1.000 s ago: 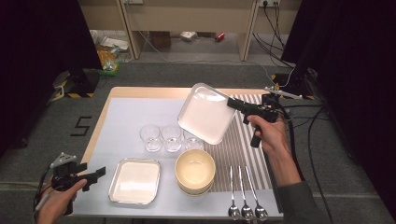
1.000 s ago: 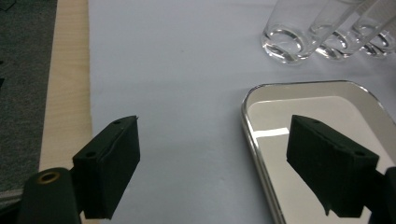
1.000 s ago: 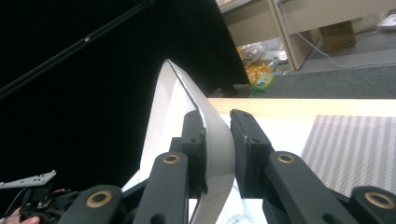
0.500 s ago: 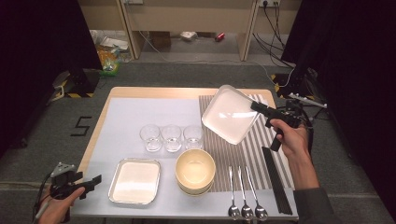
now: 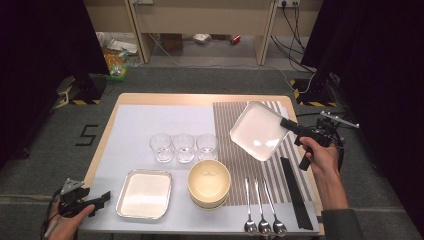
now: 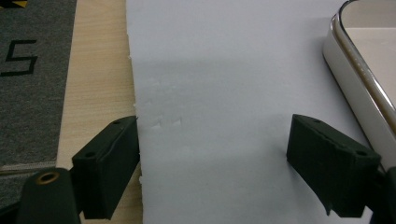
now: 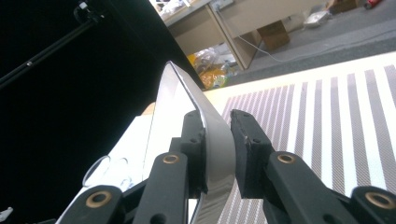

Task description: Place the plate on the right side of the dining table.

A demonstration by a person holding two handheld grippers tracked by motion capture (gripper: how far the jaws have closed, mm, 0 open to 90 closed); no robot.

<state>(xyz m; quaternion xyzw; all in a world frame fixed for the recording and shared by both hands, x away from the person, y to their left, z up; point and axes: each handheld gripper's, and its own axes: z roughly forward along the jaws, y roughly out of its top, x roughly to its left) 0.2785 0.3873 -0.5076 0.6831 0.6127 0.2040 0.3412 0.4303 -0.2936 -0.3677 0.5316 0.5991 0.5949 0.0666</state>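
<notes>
A white square plate (image 5: 257, 131) hangs tilted above the striped mat (image 5: 235, 160), and my right gripper (image 5: 286, 123) is shut on its right rim. In the right gripper view both pads clamp the plate's edge (image 7: 215, 140). A second white square plate (image 5: 145, 194) lies flat at the front left of the white mat (image 5: 135, 130). My left gripper (image 5: 102, 196) stands open just left of it, low over the mat's front left corner, with nothing between its jaws. The left gripper view has that plate's rim (image 6: 359, 79) at the right.
Three clear glasses (image 5: 183, 147) stand in a row mid-table. A stack of cream bowls (image 5: 209, 182) sits in front of them. Three spoons (image 5: 261, 210) and black chopsticks (image 5: 296, 192) lie on the striped mat's front part. The table edge (image 5: 102, 145) runs along the left.
My right gripper has carried the tilted plate to the right and lower, from over the glasses to over the striped mat. My left gripper has sunk toward the table's front left corner.
</notes>
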